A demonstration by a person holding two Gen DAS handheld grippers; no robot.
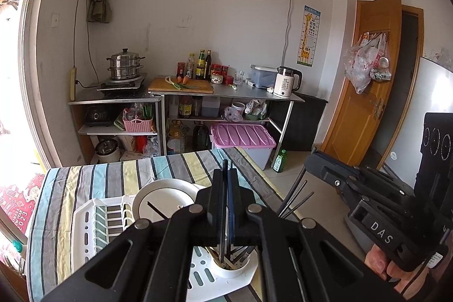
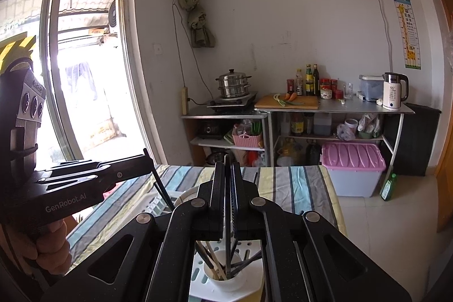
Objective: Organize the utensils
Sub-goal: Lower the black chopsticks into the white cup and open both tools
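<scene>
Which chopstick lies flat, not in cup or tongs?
The dark one on the white plate; the others stand in the white cup or are clamped in the left tongs or right tongs.

1. You hold one dark chopstick (image 1: pixel 225 205) upright, its lower end in the white utensil cup (image 1: pixel 235 269).
2. A second dark chopstick (image 2: pixel 228 217) stands likewise in the cup.
3. The cup, holding several leaning chopsticks (image 2: pixel 212 259), sits in the white drying rack (image 1: pixel 93 220).
</scene>
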